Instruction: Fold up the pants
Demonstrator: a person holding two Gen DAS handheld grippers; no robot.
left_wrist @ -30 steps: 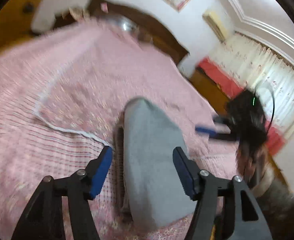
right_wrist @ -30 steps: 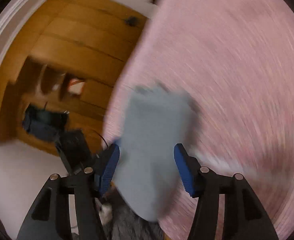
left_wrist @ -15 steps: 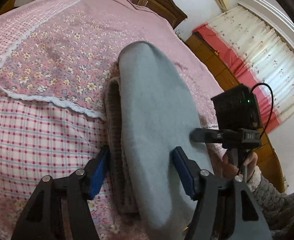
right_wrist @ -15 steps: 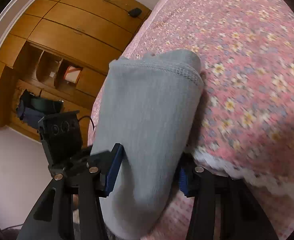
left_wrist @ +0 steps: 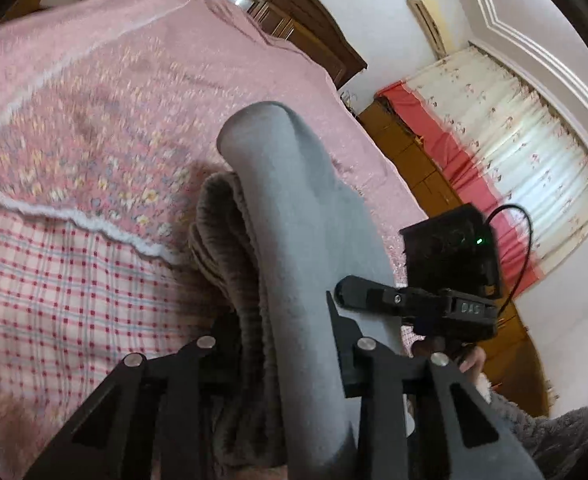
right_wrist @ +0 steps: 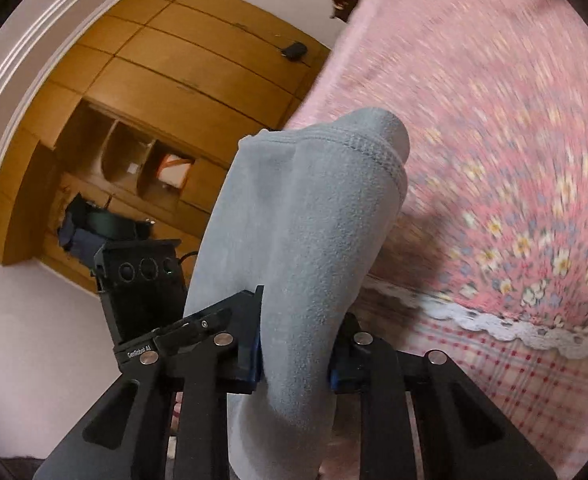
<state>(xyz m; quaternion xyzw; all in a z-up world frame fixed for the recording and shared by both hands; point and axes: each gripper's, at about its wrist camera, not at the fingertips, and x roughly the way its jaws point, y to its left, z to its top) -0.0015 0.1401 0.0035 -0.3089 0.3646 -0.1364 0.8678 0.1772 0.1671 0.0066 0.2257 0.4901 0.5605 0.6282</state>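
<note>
The folded grey pants with a brown fleece lining run forward between the fingers of my left gripper, which is shut on them above the pink bed. In the right wrist view the same grey pants pass between the fingers of my right gripper, which is shut on them. The right gripper's black body shows in the left wrist view beside the pants. The left gripper's body shows in the right wrist view.
A pink floral bedspread with a white lace edge lies over a checked sheet. A dark wooden headboard stands at the far end. Curtains are on the right. A wooden wardrobe stands beside the bed.
Both grippers went from open around the pants to shut on them. The pants have risen off the bed a little.
</note>
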